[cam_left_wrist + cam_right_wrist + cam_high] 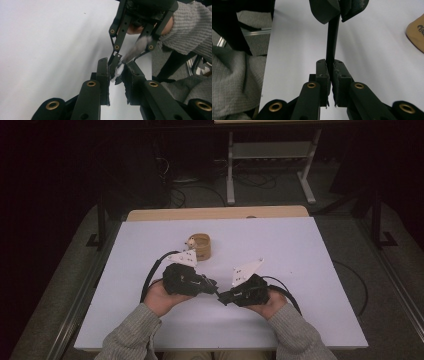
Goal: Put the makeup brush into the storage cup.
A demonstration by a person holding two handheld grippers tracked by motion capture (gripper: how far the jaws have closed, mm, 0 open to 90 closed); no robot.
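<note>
— Over the middle of the table, where are we?

— I have both claws tip to tip, close to the near edge. My right gripper is pressed together on a thin dark strip that runs up toward the other claw. My left gripper stands a little spread, with a small white bit between its pads; I cannot tell whether that bit belongs to the strip.

— How do you finish the handover cleanly?

— I'd keep the right pinch firm and both hands quiet, centre the white bit on the left pads, then close slowly. Pulling before both grips are sure would likely let it slip. The tape roll behind sits apart, so it shouldn't interfere.
</note>
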